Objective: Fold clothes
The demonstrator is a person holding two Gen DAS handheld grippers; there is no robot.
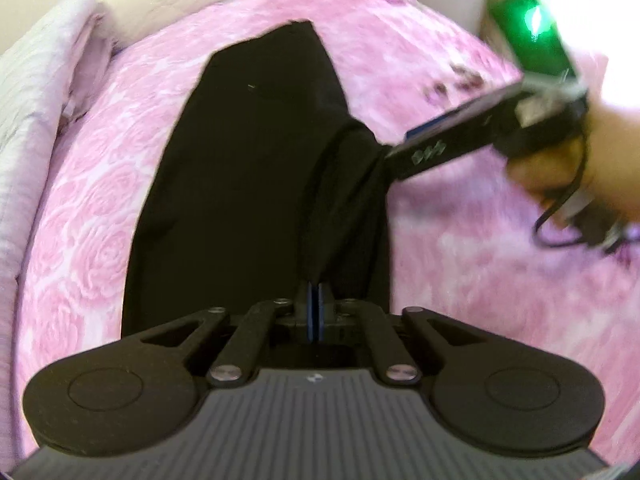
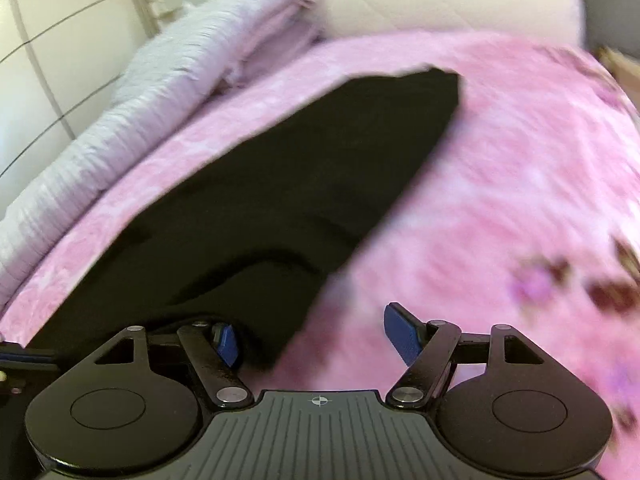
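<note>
Bed under pink rose-patterned bedspread; black garment spread across it, rolled lilac blanket alongside

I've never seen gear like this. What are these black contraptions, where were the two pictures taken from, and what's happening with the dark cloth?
There is no robot here. A person holds a gripper in each hand, each with a camera looking along its jaws. One picture comes from the left gripper, the other from the right gripper. A black garment lies on a pink floral bedspread, beside a lilac blanket. The left jaws are closed, seemingly pinching the garment. The right jaws gape open at its edge. The person's hand shows in the left view.
</note>
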